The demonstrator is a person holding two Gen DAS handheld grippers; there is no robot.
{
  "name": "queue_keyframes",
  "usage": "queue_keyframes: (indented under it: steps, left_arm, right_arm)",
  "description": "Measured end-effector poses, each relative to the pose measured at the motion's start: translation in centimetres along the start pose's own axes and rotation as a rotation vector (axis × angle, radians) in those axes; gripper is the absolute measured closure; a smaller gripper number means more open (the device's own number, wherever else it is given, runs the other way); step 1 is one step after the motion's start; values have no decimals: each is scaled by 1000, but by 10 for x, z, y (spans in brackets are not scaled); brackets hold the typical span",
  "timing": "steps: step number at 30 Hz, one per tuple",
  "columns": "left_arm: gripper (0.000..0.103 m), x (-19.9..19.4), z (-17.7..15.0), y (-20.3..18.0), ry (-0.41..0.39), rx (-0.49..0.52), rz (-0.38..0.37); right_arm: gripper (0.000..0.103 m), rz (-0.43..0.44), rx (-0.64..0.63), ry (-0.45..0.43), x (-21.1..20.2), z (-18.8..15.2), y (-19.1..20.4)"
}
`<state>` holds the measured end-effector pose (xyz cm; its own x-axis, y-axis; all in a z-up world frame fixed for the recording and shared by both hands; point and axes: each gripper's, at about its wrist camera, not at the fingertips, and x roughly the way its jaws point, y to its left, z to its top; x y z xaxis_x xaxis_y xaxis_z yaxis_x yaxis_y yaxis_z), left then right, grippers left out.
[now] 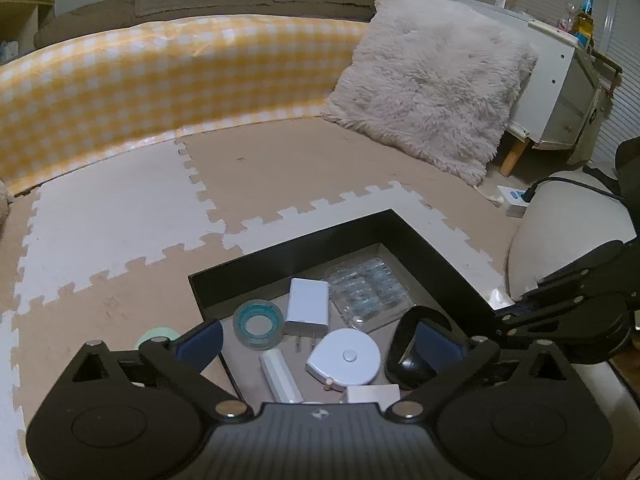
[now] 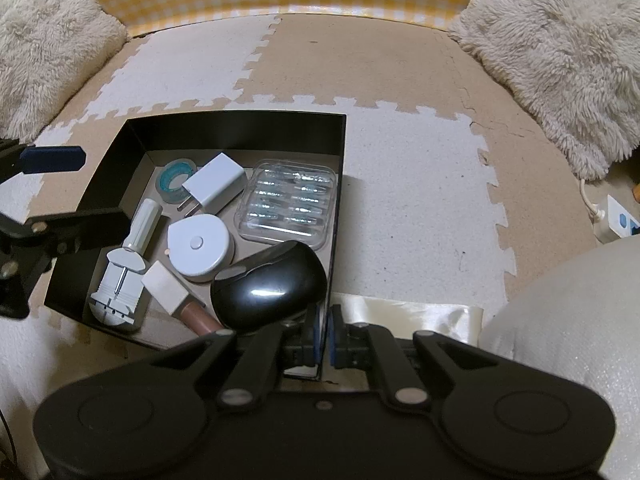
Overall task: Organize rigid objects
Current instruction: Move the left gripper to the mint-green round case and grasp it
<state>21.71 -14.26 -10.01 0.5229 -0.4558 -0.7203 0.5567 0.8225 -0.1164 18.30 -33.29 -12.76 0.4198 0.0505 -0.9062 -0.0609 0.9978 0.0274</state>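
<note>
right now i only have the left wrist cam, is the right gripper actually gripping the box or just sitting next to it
observer: Gripping. In the right wrist view the right gripper is shut on the right wall of the black box, near the corner closest to it.
operator: ok what's in the near end of the box, my gripper body covers it
observer: The white handle you can see belongs to a white screw-type tool lying along the left wall.
operator: anything else down there
observer: A pinkish tube with a white cap, its end tucked under the black mouse.
</note>
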Motion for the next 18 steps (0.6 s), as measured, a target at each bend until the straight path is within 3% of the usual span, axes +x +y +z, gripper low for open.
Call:
queue_keyframes:
  steps: [8, 18]
  left_arm:
    - [0, -7, 0, -2, 0, -16, -9]
    - [0, -39, 10, 26, -92, -136, 43]
  right_arm:
    - [98, 11, 14, 1, 1, 0, -2]
    - [98, 9, 10, 2, 1, 0, -2]
